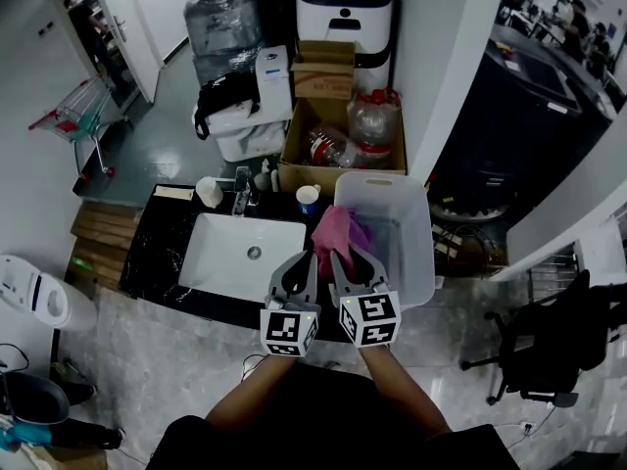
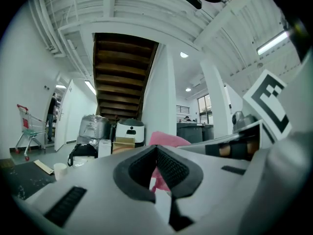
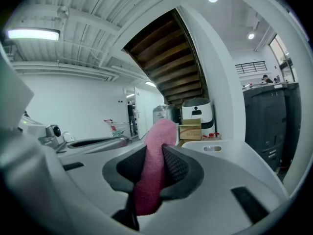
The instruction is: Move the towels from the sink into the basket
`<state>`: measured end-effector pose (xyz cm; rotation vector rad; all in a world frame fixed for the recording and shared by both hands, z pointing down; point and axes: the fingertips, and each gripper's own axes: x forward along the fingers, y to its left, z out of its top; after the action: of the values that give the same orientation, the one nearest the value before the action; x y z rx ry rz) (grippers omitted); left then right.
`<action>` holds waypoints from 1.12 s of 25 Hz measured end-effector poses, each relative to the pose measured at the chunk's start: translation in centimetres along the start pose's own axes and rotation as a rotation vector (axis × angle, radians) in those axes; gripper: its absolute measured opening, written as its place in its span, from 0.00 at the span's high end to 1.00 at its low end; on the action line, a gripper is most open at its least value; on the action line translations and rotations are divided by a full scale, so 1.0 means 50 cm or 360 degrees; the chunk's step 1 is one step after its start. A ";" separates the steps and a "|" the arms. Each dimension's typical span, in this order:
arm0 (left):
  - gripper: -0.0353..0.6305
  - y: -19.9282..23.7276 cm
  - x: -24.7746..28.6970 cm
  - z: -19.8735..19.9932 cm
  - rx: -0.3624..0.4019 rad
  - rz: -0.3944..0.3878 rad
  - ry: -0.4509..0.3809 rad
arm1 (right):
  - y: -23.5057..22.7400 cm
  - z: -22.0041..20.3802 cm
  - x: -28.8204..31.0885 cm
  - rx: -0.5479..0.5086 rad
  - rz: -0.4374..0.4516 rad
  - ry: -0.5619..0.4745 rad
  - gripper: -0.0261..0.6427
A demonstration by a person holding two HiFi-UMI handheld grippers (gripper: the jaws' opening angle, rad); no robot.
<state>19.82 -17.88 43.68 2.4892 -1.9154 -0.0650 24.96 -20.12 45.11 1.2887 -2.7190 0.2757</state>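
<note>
A pink towel (image 1: 331, 228) hangs over the left rim of the translucent white basket (image 1: 416, 253), to the right of the white sink (image 1: 225, 262). My right gripper (image 1: 343, 258) is shut on it. In the right gripper view the towel (image 3: 156, 136) stands up between the pads of that gripper (image 3: 151, 153), with the basket (image 3: 215, 148) just beyond. My left gripper (image 1: 304, 260) sits close beside the right one. Its tips (image 2: 156, 151) meet, the towel (image 2: 166, 138) shows past them, and some pink shows in the gap lower down. No towel shows in the sink basin.
On the black counter behind the sink stand a faucet (image 1: 242, 189), a white cup (image 1: 209, 191) and a blue cup (image 1: 308, 199). A cardboard box with bottles (image 1: 338, 140) stands behind the basket. An office chair (image 1: 549, 341) is at the right.
</note>
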 end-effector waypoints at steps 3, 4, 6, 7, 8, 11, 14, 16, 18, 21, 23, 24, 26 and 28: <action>0.93 -0.015 0.015 -0.007 -0.0016 -0.0076 0.0012 | -0.042 -0.015 0.007 0.0003 -0.0068 0.0031 0.81; 0.93 -0.017 0.020 -0.012 -0.0025 -0.0097 0.0021 | -0.053 -0.024 0.008 0.0005 -0.0089 0.0054 0.81; 0.93 -0.024 0.036 -0.020 -0.0049 -0.0151 0.0033 | -0.079 -0.039 0.008 0.0016 -0.0139 0.0096 0.81; 0.93 -0.028 0.046 -0.022 -0.0062 -0.0187 0.0035 | -0.093 -0.043 0.009 0.0027 -0.0165 0.0112 0.81; 0.93 -0.032 0.057 -0.024 -0.0074 -0.0225 0.0035 | -0.107 -0.047 0.011 0.0037 -0.0192 0.0127 0.81; 0.93 -0.035 0.092 -0.025 -0.0090 -0.0316 0.0051 | -0.147 -0.049 0.025 0.0068 -0.0275 0.0172 0.81; 0.93 -0.041 0.129 -0.025 -0.0118 -0.0384 0.0085 | -0.194 -0.043 0.029 0.0092 -0.0365 0.0214 0.81; 0.93 -0.042 0.156 -0.027 -0.0136 -0.0398 0.0110 | -0.229 -0.047 0.033 0.0072 -0.0428 0.0256 0.81; 0.93 -0.043 0.178 -0.031 -0.0141 -0.0412 0.0132 | -0.263 -0.058 0.035 0.0076 -0.0487 0.0299 0.81; 0.93 -0.050 0.198 -0.035 -0.0176 -0.0457 0.0131 | -0.312 -0.083 0.037 0.0088 -0.0563 0.0367 0.81; 0.93 -0.055 0.207 -0.036 -0.0205 -0.0491 0.0115 | -0.342 -0.102 0.046 0.0074 -0.0607 0.0427 0.81; 0.93 -0.060 0.211 -0.036 -0.0194 -0.0503 0.0112 | -0.355 -0.113 0.053 0.0062 -0.0626 0.0462 0.81; 0.93 -0.069 0.223 -0.038 -0.0122 -0.0487 0.0129 | -0.380 -0.135 0.072 0.0053 -0.0639 0.0530 0.81; 0.93 -0.072 0.242 -0.041 -0.0077 -0.0437 0.0158 | -0.397 -0.158 0.096 0.0076 -0.0610 0.0584 0.81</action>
<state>26.46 -28.71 45.25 2.6496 -1.5081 0.0126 37.56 -34.37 55.92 1.5584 -2.1284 0.4817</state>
